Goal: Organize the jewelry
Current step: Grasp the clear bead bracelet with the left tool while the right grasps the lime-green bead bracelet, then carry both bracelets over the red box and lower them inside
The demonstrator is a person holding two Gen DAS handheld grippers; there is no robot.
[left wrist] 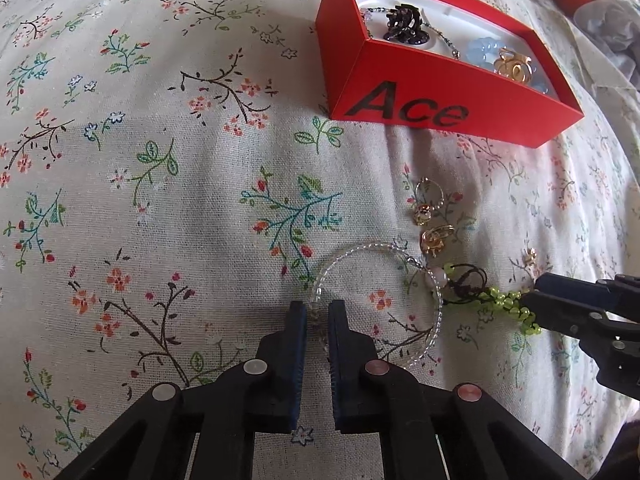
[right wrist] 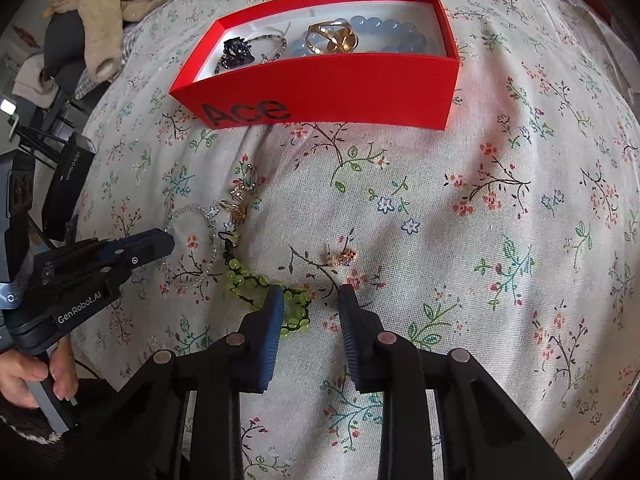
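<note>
We are working on a big flowery cloth point(right wrist: 460, 216), and on it sits one red box point(right wrist: 332, 88) with "Ace" on its side. Inside the box we count four things: one blue bead bracelet point(right wrist: 384, 30), one big gold ring point(right wrist: 332, 38), one dark clip point(right wrist: 236, 54) and one thin bead chain point(right wrist: 276, 44).

Still out on the cloth, well apart from the box, we count five things: one clear bead bracelet point(left wrist: 400, 280), one green bead bracelet point(right wrist: 272, 292) and three small gold pieces point(left wrist: 434, 238).

Our left gripper point(left wrist: 318, 312) is pinched nearly shut on the clear bead bracelet. Our right gripper point(right wrist: 312, 300) has its jaws partly apart around the green bead bracelet, and the pads do not squeeze it yet.

What could go wrong? We think the two bracelets touch, and the dark cord could catch on the clear beads. Then lifting one may drag the other, or knock the gold pieces away. The thin clear strand could also slip from the pads, or we might pinch the cloth too.
</note>
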